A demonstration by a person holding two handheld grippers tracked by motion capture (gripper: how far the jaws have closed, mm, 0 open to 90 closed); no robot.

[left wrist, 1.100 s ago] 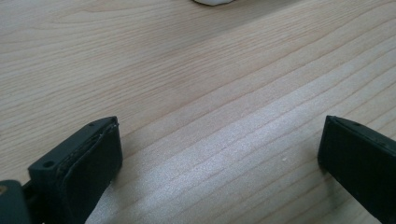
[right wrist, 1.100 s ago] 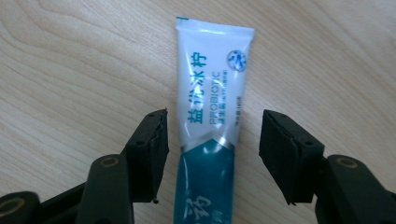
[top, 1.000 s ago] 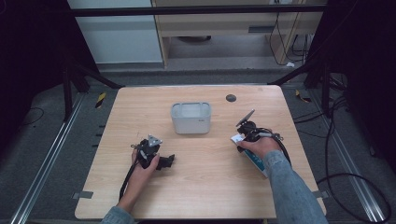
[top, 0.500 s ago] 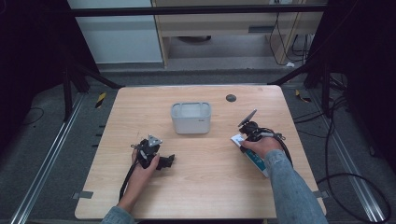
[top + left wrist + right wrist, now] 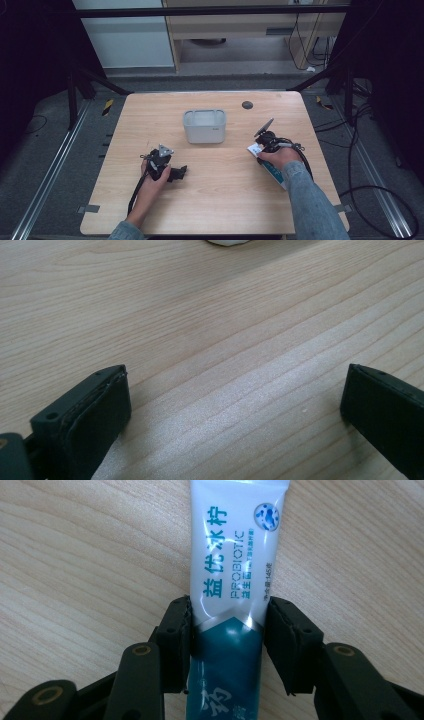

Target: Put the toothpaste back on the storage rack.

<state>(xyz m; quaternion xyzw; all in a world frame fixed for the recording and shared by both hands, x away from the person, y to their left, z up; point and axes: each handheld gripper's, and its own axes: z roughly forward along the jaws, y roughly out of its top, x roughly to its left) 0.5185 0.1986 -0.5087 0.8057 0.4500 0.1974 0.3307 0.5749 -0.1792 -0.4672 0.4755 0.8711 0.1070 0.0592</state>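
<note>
A white and teal toothpaste tube (image 5: 235, 555) with blue print lies flat on the wooden table (image 5: 220, 200). My right gripper (image 5: 227, 615) is shut on the tube, one pad pressing each side where white meets teal. In the high view the tube (image 5: 274, 174) runs back under the person's right hand, its white end (image 5: 253, 148) beside my right gripper (image 5: 263, 145). My left gripper (image 5: 176, 173) rests on the table at the left, held by the left hand. It is open, with bare wood between its wide-apart fingertips (image 5: 105, 400).
A white rectangular container (image 5: 204, 126) stands at the table's middle, toward the far side. A small black disc (image 5: 247, 105) lies near the far edge. Cables trail from both grippers toward the front edge. The container's white rim (image 5: 227, 242) peeks in at the top of the left gripper view.
</note>
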